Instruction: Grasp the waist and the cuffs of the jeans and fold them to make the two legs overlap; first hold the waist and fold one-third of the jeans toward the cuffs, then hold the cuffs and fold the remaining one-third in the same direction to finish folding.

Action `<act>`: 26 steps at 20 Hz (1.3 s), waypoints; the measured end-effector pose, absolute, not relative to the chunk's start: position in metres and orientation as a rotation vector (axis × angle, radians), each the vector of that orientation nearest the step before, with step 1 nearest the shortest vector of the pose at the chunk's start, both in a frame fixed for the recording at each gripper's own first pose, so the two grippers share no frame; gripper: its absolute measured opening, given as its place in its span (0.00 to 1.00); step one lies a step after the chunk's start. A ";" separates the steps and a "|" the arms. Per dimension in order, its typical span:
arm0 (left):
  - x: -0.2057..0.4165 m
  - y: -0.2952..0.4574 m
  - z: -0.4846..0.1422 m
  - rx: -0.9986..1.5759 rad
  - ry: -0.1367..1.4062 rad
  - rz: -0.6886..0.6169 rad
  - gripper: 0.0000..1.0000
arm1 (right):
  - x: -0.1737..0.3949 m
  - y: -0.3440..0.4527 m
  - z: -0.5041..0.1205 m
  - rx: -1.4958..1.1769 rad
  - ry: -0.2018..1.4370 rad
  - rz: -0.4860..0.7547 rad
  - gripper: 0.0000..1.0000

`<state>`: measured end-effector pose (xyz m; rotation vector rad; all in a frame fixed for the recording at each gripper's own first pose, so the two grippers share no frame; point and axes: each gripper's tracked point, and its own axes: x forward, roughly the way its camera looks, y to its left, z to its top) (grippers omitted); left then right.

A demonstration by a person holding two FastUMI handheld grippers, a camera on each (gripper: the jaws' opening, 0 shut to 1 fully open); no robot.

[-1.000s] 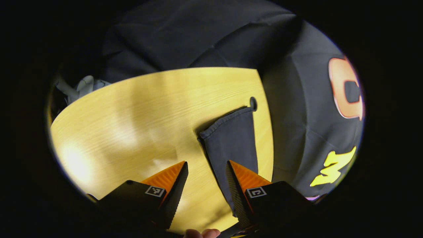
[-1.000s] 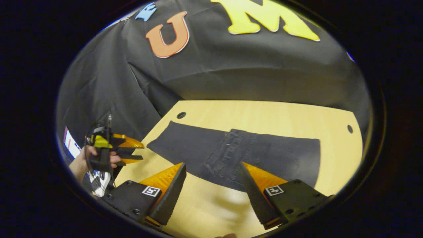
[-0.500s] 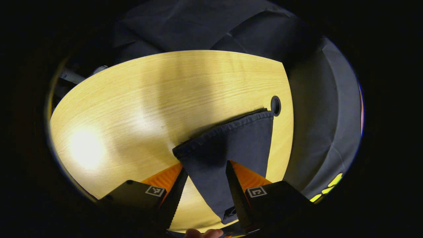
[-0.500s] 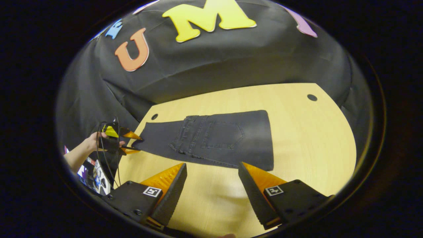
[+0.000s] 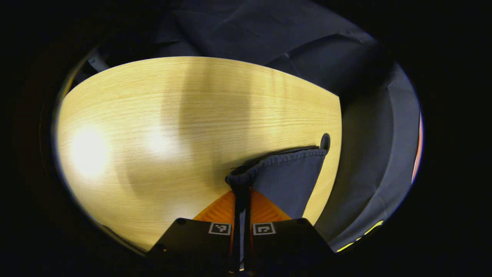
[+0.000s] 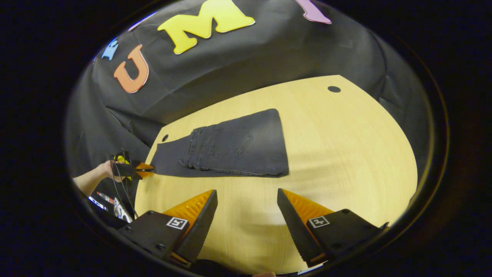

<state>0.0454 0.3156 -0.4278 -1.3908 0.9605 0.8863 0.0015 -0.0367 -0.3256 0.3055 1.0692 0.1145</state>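
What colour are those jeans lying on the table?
The jeans are a dark charcoal grey, nearly black, with matching stitching; the right gripper view shows them best.

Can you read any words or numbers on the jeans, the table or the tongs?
On the dark folded denim jeans: nothing readable.
On the pale wooden table: none.
On the left tongs and right tongs: square black-and-white pattern tags, no words or numbers.

place: you are working in a recording booth, not a home | evidence: black cloth wall point(image 6: 238, 61) draped close behind and beside the table | surface: one pale wood-grain table point(image 6: 346, 154) with round cable holes point(image 6: 334, 89), office-desk style | edge: cables and clutter point(image 6: 115, 200) past the table's corner
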 end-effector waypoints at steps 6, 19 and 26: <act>0.078 0.310 -0.346 -1.295 0.825 0.707 0.03 | -0.005 -0.059 -0.303 0.233 1.020 0.121 0.98; 0.167 0.043 -0.181 -0.408 0.664 -0.067 0.03 | -0.056 -0.114 -0.253 0.171 0.913 0.025 0.98; 0.159 -0.089 -0.366 -0.077 0.794 -0.233 0.03 | -0.122 -0.188 -0.253 0.175 0.963 -0.159 0.98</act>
